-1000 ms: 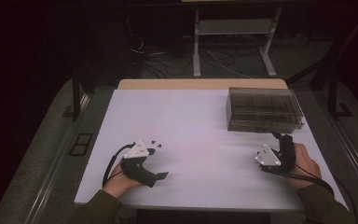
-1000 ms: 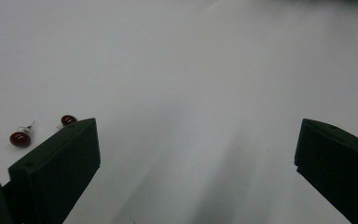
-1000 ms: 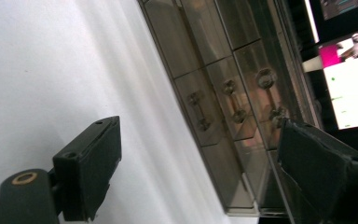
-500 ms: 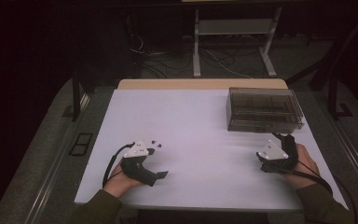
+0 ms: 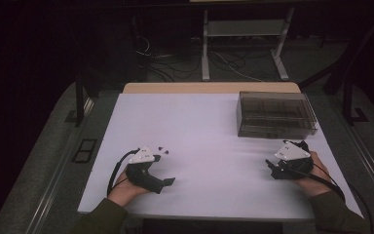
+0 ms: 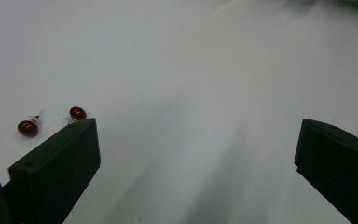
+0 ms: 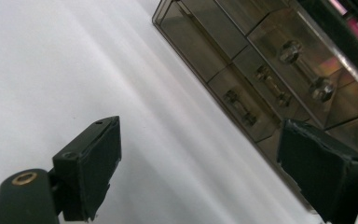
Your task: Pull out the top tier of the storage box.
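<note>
Right gripper drifted slightly lower right, now turned toward frame centre; left gripper unmoved. Both jaws apart, empty. Two red earrings lie on table beside left jaw; smoky drawer box upper right, likely destination.

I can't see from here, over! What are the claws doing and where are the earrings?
Left claw open, empty. Right claw open, empty, by the smoky drawer box. Two red earrings loose on the table, just outside the left claw. Nothing in the way.
</note>
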`<state>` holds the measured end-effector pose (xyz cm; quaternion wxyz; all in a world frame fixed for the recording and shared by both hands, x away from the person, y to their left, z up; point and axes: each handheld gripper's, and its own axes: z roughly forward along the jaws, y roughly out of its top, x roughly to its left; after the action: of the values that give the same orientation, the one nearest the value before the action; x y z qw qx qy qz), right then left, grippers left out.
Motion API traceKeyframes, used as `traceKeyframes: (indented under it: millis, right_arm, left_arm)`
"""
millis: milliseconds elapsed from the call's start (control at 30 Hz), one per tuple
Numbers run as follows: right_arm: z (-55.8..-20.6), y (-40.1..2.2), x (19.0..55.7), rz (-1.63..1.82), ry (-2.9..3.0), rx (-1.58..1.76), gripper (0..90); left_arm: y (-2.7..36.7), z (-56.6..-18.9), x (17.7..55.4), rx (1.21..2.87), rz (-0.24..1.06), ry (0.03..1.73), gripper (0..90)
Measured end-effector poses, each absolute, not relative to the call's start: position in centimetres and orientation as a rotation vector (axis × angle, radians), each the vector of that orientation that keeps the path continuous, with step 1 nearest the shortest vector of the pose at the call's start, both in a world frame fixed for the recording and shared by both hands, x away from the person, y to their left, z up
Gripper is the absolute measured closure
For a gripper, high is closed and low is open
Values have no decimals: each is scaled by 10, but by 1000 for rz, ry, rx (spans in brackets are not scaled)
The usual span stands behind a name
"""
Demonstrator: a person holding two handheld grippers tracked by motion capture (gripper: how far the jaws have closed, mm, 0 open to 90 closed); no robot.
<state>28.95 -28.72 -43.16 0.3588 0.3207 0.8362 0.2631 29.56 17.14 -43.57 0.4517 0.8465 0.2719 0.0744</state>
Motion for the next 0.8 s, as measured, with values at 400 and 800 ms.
traceKeyframes:
  millis: [400,800]
  right_arm:
    - [-430,-298,296,836,2194,1004,134]
    - [-428,-308,301,990,2215,1147,133]
  left_arm:
    - [171,-436,295,2098,183,672,0]
    - [171,-436,295,2098,185,674,0]
